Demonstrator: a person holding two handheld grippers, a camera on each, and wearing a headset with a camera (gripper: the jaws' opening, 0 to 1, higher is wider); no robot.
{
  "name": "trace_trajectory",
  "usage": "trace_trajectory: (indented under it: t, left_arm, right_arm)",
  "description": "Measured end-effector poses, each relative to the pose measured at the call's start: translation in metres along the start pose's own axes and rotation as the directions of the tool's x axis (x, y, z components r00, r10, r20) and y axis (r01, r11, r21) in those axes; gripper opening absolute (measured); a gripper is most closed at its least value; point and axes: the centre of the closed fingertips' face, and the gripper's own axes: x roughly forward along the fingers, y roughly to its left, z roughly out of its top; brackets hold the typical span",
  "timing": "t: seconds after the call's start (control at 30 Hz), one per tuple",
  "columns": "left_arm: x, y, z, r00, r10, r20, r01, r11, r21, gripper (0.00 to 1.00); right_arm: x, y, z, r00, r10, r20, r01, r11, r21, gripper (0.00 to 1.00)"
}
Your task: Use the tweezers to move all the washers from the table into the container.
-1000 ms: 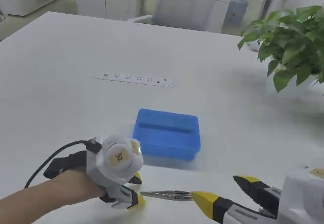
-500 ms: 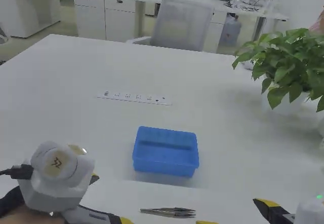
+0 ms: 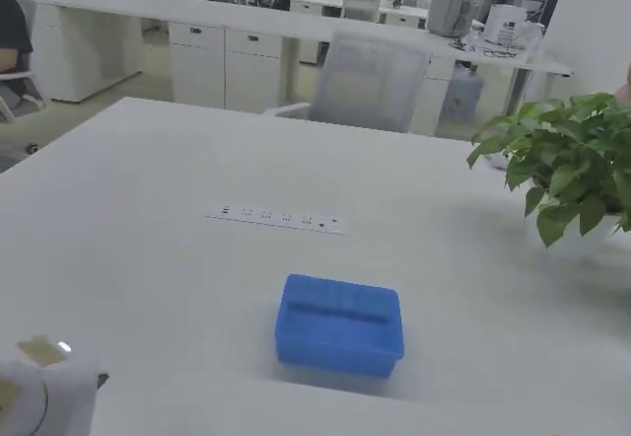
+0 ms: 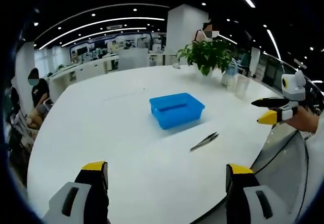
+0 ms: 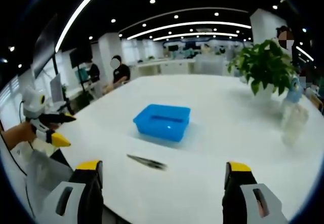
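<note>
The blue container [image 3: 339, 325] stands in the middle of the white table [image 3: 148, 209]; it is also in the left gripper view [image 4: 177, 110] and the right gripper view [image 5: 162, 121]. Metal tweezers [image 4: 204, 141] lie flat on the table in front of it, nearer the table edge [image 5: 147, 161], and nothing touches them. My left gripper [image 4: 165, 171] is open and held back from the tweezers, with nothing between its jaws. From the right side it appears at the far left [image 5: 68, 129]. My right gripper [image 5: 162, 167] is likewise open and holds nothing [image 4: 258, 110].
A white power strip [image 3: 276, 218] lies beyond the container. A potted plant [image 3: 572, 160] stands at the right of the table and a grey chair [image 3: 370, 81] at its far side. A clear bottle [image 5: 293, 117] stands near the plant. People sit at desks behind.
Both grippers have drawn back from the tweezers, left and right, and dropped off the bottom of the head view. The head camera has tilted up. The tweezers have stayed in place.
</note>
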Motion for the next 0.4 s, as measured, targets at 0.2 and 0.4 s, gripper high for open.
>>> trace_trajectory:
  t: [0.2, 0.4]
  left_arm:
    - [-0.0079, 0.0072, -0.0016, 0.9987, 0.043, 0.028, -0.042, 0.998, -0.040, 0.99]
    - [-0.0079, 0.0076, -0.0095, 0.9988, 0.047, 0.010, -0.047, 0.998, -0.052, 0.99]
  right_arm:
    - [-0.0007, 0.0007, -0.0002, 1.0000, -0.002, -0.001, 0.002, 1.000, -0.011, 0.99]
    - [-0.0007, -0.0005, -0.0017, 0.9999, -0.009, -0.005, 0.009, 1.000, -0.013, 0.99]
